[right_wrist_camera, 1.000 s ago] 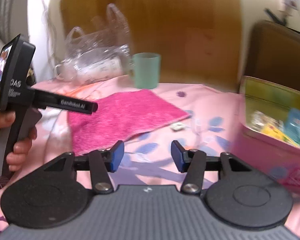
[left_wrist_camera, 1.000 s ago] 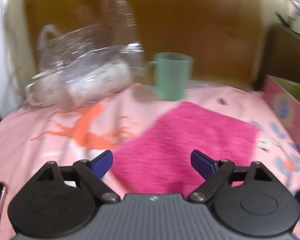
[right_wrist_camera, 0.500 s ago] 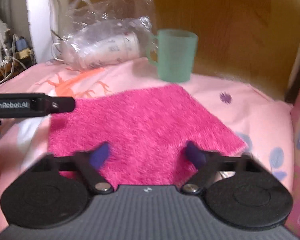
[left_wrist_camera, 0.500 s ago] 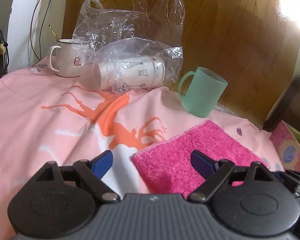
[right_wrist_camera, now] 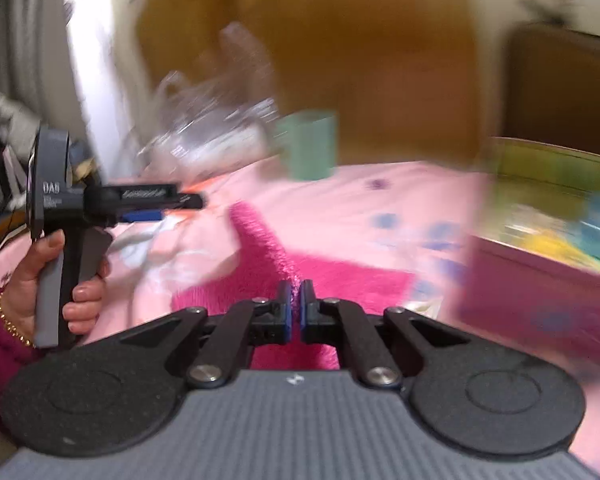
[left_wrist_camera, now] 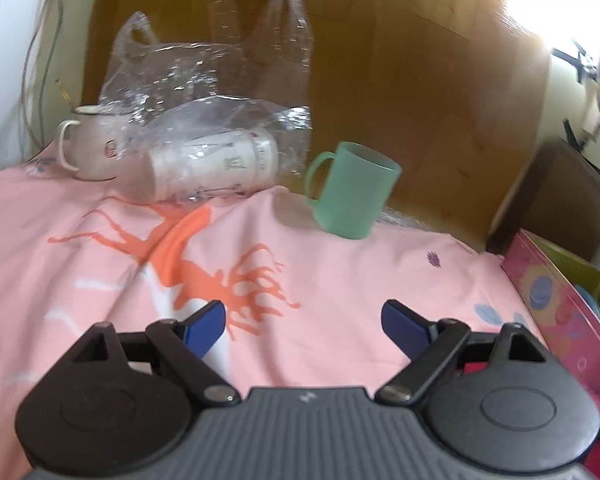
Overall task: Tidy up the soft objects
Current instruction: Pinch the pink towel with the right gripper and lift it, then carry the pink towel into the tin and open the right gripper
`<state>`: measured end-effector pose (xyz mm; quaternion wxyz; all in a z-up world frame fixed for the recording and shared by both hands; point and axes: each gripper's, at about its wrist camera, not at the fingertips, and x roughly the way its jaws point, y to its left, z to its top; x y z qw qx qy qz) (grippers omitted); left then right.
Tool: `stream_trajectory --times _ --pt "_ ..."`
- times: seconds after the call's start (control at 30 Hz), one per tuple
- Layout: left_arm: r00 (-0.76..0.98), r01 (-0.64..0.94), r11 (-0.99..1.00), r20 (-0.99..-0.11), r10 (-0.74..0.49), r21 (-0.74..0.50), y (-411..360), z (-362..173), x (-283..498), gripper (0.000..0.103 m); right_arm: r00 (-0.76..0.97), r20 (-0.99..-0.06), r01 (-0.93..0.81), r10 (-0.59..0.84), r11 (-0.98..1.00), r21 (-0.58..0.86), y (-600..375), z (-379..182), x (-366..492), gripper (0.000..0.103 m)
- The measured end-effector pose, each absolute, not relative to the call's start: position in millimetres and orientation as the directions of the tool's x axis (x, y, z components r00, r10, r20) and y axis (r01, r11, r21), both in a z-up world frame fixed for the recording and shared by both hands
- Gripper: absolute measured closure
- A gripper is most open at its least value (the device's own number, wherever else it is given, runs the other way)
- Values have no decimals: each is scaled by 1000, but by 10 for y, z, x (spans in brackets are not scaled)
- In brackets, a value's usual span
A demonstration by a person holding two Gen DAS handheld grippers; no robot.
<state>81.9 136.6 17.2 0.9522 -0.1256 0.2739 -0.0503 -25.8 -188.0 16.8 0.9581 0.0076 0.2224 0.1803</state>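
A bright pink towel (right_wrist_camera: 300, 264) lies on the pink printed sheet (left_wrist_camera: 340, 272). My right gripper (right_wrist_camera: 297, 300) is shut on the towel's near edge, and the cloth rises in a fold toward its left corner. My left gripper (left_wrist_camera: 304, 320) is open and empty above bare sheet; the towel is out of its view except a red sliver at the lower right. The left gripper also shows in the right wrist view (right_wrist_camera: 140, 204), held to the left of the towel.
A green mug (left_wrist_camera: 354, 192) stands at the back, also seen blurred in the right wrist view (right_wrist_camera: 310, 144). A white mug (left_wrist_camera: 92, 144) and a clear plastic bag (left_wrist_camera: 216, 120) with a white cup lie back left. A pink tin box (left_wrist_camera: 560, 308) stands at the right.
My right gripper has closed on the towel's near edge and pulled it back toward me. My left gripper has stayed open and the towel has left its view.
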Motion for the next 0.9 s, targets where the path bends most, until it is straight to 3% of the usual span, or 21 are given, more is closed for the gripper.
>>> stream_trajectory --times 0.2,0.3,0.43,0.47,0.5,0.6,0.67,0.83,0.9 --pt "823 131 964 -517 -236 -232 963 252 709 15 918 -397 13 23 996 88 -2830 108 -893 96" --pt "790 237 939 -513 -335 -247 577 318 584 15 911 -391 153 -131 988 24 -3069 33 -1053 96" --pt "698 397 879 -535 -477 -266 -95 374 465 10 903 -398 174 -163 985 -10 -3159 -61 -1095 88" --pt "672 436 862 -543 -504 -260 -277 383 433 6 904 -399 165 -152 986 -2 -3167 -81 -1109 74" --pt "644 477 843 -553 -529 -251 -476 396 393 5 909 -394 155 -136 988 15 -3205 -101 -1175 52" --pt "554 585 775 -580 -597 -238 -1000 415 277 0 926 -367 112 -91 993 38 -3218 -148 -1259 24" --pt "509 632 742 -603 -614 -222 -1307 407 233 0 931 -356 97 -82 995 25 -3227 -173 -1293 17" --pt "447 668 715 -656 -608 -207 -1805 289 217 1 923 -384 38 -20 999 38 -3220 -296 -1289 17" --pt "399 682 694 -677 -618 -231 -1949 214 212 9 913 -408 4 15 999 46 -3185 -352 -1236 44"
